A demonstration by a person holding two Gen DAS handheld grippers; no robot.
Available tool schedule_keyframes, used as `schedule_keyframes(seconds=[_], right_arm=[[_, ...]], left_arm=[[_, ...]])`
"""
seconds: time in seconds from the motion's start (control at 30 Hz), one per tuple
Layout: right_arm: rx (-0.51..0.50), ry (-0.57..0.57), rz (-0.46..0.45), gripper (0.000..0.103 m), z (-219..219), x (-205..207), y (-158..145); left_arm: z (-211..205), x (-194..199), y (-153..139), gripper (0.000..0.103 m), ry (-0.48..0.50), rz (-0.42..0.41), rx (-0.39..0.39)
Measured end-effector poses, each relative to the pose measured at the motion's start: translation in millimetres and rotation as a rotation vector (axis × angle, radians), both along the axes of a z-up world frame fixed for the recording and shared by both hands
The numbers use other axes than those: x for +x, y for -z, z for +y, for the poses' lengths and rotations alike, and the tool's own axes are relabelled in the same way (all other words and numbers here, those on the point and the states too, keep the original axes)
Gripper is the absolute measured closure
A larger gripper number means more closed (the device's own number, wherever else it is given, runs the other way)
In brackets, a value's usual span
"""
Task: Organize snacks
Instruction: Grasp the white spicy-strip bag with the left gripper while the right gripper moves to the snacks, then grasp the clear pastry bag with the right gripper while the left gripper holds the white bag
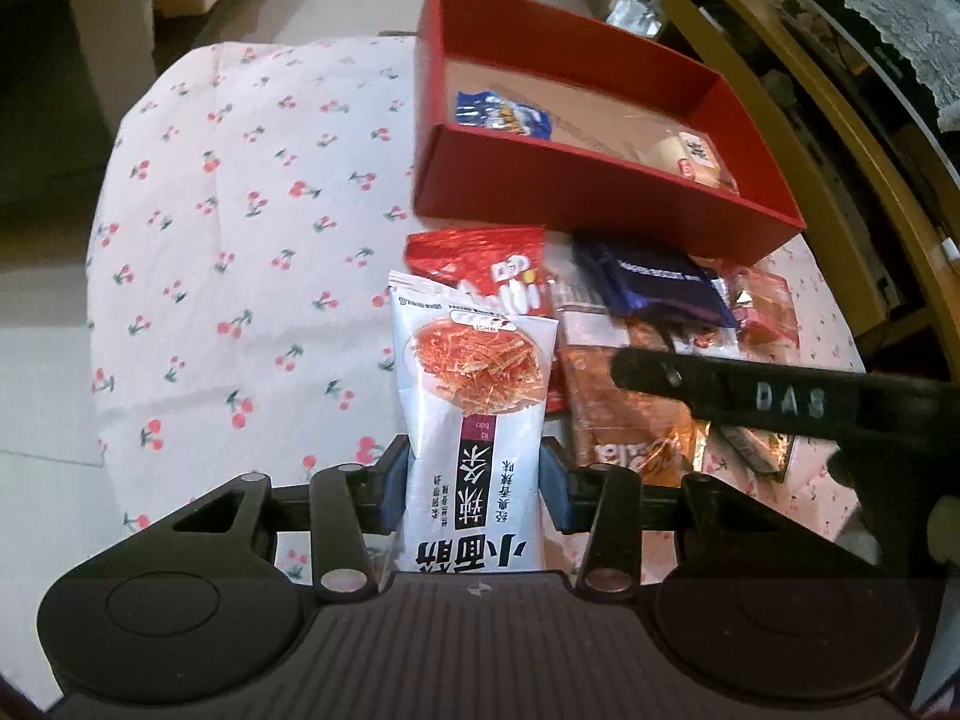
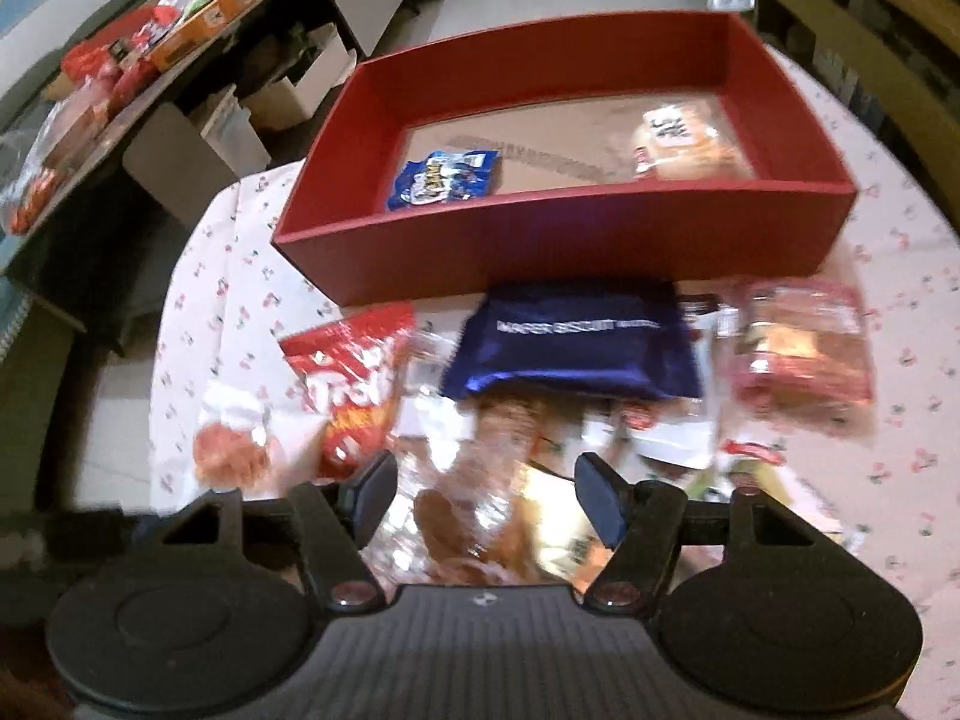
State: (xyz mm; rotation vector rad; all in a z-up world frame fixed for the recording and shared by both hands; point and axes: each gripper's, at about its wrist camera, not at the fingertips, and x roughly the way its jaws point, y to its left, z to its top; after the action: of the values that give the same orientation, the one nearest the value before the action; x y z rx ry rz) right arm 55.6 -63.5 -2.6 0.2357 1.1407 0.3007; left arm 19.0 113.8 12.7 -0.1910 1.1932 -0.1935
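My left gripper is shut on a white snack pouch with red strips printed on it, held above the cherry-print tablecloth. A red box stands beyond; it holds a blue packet and a clear bread packet. In front of the box lies a pile: a red bag, a dark blue packet and orange clear packets. My right gripper is open, hovering over a clear packet of brown snacks; it shows in the left wrist view as a black finger over the pile.
In the right wrist view the red box sits centre, the dark blue packet and red bag before it. A side table with more snacks stands far left. Wooden furniture is at the right.
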Motion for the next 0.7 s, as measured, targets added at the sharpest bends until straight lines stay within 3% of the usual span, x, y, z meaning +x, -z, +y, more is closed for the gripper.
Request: schedule_keyframes(seconds=[0.1, 0.23, 0.33, 0.43, 0.47, 0.7], right_arm=[[0.018, -0.018, 0.017, 0.025, 12.4, 7.1, 3.8], [-0.032, -0.05, 0.051, 0.024, 27.8, 12.9, 16.8], [-0.062, -0.073, 0.028, 0.023, 34.0, 13.9, 21.3], [-0.06, -0.066, 0.024, 0.042, 31.8, 12.5, 21.1], [-0.059, -0.072, 0.022, 0.057, 30.6, 11.0, 19.7], [-0.062, -0.103, 0.015, 0.074, 18.1, -0.6, 17.5]], left_arm=[[7.7, -1.9, 1.2, 0.051, -0.007, 0.006, -0.01], [13.5, -2.0, 8.2, 0.051, -0.013, 0.031, -0.01], [14.6, -0.9, 12.8, 0.051, -0.014, 0.046, -0.008], [11.2, -1.1, 13.9, 0.051, 0.0, 0.05, -0.01], [9.7, -1.3, 13.5, 0.051, 0.005, 0.048, -0.011], [5.7, -1.9, 13.5, 0.051, 0.012, 0.048, -0.004]])
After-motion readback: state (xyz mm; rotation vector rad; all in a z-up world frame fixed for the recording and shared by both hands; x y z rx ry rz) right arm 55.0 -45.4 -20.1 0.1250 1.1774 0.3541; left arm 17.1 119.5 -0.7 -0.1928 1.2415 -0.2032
